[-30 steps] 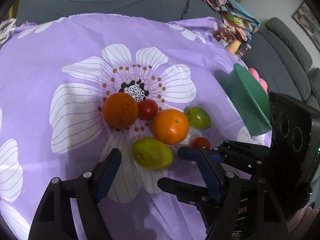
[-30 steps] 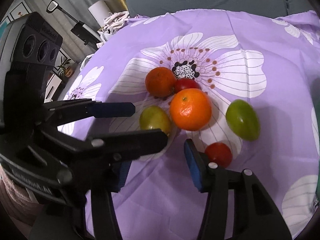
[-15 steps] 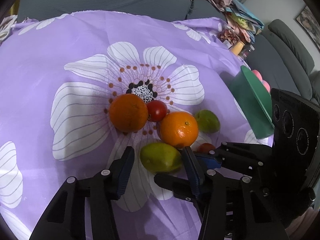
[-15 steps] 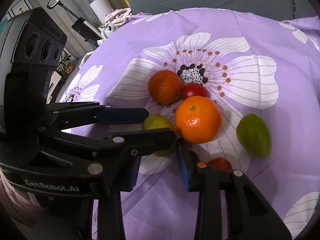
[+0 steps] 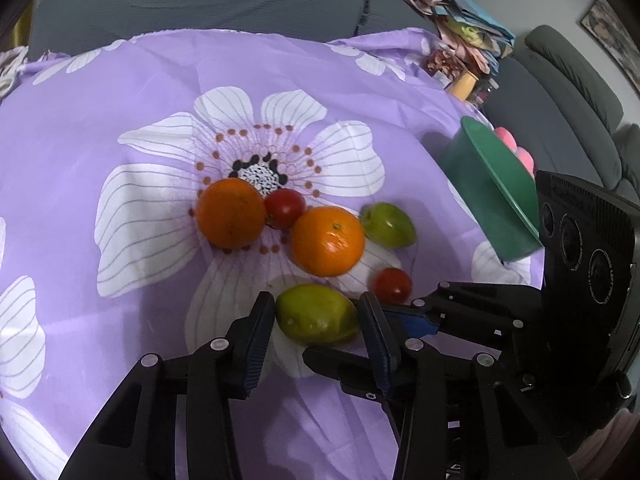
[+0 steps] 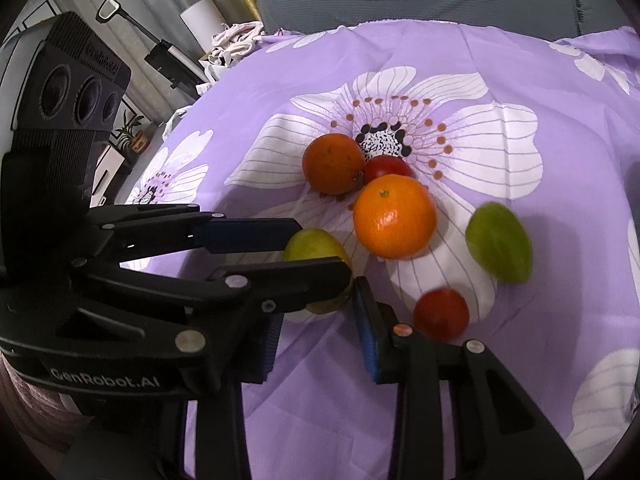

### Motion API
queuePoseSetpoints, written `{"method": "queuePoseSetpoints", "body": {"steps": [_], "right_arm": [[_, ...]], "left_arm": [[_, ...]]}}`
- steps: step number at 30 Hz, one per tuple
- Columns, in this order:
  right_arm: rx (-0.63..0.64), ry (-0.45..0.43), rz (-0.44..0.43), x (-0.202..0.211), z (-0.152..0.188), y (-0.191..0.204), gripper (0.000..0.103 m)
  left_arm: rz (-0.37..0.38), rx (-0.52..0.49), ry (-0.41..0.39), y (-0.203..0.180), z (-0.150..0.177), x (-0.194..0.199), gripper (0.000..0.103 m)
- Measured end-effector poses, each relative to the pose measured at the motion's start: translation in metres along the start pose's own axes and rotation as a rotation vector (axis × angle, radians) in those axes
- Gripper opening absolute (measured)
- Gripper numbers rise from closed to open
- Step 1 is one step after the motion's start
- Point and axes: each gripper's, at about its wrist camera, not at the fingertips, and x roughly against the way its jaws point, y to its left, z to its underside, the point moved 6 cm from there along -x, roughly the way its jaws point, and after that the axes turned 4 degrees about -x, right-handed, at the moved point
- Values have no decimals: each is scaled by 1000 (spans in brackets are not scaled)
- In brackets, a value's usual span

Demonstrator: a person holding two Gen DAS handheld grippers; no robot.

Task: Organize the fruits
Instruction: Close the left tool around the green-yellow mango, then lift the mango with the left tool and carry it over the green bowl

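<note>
Fruits lie on a purple flowered cloth: two oranges, two tomatoes, a green fruit at the right and a yellow-green fruit nearest me. My left gripper is open, one finger on each side of the yellow-green fruit, close to it. In the right wrist view my right gripper is open and empty, just behind the left gripper's fingers and the same yellow-green fruit.
A green bowl with pink things in it stands at the cloth's right edge. A grey sofa runs behind the cloth, with clothes and clutter at the back right. A floor lamp and plant stand off to the left.
My left gripper has moved forward and its fingers have come around the yellow-green fruit and narrowed. My right gripper has moved forward too, up beside the left one.
</note>
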Motion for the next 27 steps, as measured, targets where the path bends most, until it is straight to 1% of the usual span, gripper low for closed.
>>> {"method": "queuePoseSetpoints", "body": {"steps": [9, 27], "right_arm": [[-8, -35, -12, 23, 15, -1, 35], [-35, -169, -10, 83, 25, -14, 35]], "left_arm": [[-17, -44, -6, -26, 4, 10, 44], [-54, -174, -43, -82, -8, 27, 44]]}}
